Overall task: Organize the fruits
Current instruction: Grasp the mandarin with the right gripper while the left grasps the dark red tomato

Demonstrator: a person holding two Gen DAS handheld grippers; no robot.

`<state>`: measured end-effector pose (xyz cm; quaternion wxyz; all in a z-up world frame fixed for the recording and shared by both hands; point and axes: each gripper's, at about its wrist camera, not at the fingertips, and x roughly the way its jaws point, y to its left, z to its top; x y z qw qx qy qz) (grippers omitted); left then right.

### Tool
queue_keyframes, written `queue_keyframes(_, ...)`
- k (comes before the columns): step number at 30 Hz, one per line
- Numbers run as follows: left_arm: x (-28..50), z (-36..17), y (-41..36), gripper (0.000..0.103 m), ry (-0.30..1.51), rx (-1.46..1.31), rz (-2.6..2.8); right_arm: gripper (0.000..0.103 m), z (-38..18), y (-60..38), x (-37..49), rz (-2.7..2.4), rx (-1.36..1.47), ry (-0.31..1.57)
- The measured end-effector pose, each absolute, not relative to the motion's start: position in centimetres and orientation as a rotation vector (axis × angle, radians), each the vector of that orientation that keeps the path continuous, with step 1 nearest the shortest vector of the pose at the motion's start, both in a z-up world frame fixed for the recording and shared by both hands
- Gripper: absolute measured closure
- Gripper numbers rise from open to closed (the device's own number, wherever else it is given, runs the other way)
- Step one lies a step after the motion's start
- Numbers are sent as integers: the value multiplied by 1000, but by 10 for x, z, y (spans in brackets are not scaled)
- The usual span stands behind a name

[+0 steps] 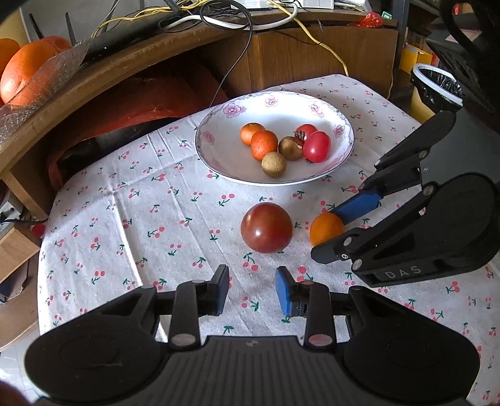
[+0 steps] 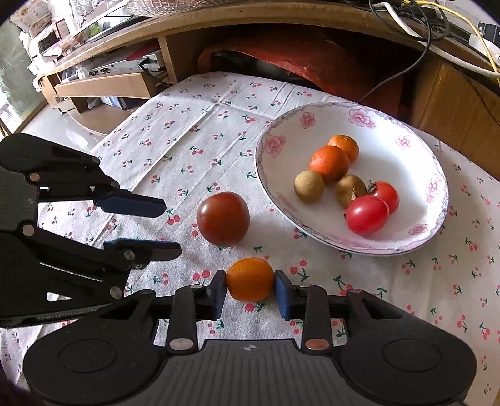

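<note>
The right gripper [image 2: 250, 293] is pinching the small orange [image 2: 250, 279] in its jaws; it needs lifting gently toward the plate [image 2: 281, 200], while the left gripper [image 1: 252, 289], jaws spread, is lining up on the tomato [image 1: 266, 227].

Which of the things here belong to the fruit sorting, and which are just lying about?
Part of the job:
- small orange, between the right tool's pads
- large dark tomato on the cloth
- flowered plate holding fruit
- left tool, open

Lying about:
- cables on the shelf
- lined bin
- pumpkins
</note>
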<state>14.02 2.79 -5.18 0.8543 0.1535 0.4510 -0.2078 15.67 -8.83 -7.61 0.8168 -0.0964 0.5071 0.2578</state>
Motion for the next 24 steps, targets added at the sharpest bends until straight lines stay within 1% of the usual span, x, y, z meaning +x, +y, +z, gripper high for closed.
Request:
queue_keyframes(10, 157, -52, 10, 61, 946, 266, -467, 75, -71, -108, 155, 503, -206, 1092)
queue_keyframes(12, 160, -53, 7, 55, 937, 267, -457, 75, -71, -113, 154, 494, -204, 1094)
queue_keyframes(15, 167, -57, 5, 51, 932, 272, -434, 75, -71, -118, 152, 486, -200, 1094)
queue_keyframes(18, 173, -62, 5, 49, 931, 271, -410, 75, -71, -122, 151, 478, -196, 1093)
queue_keyframes(24, 183, -68, 5, 50, 925, 255, -385, 75, -70, -124, 150, 465, -219, 1080)
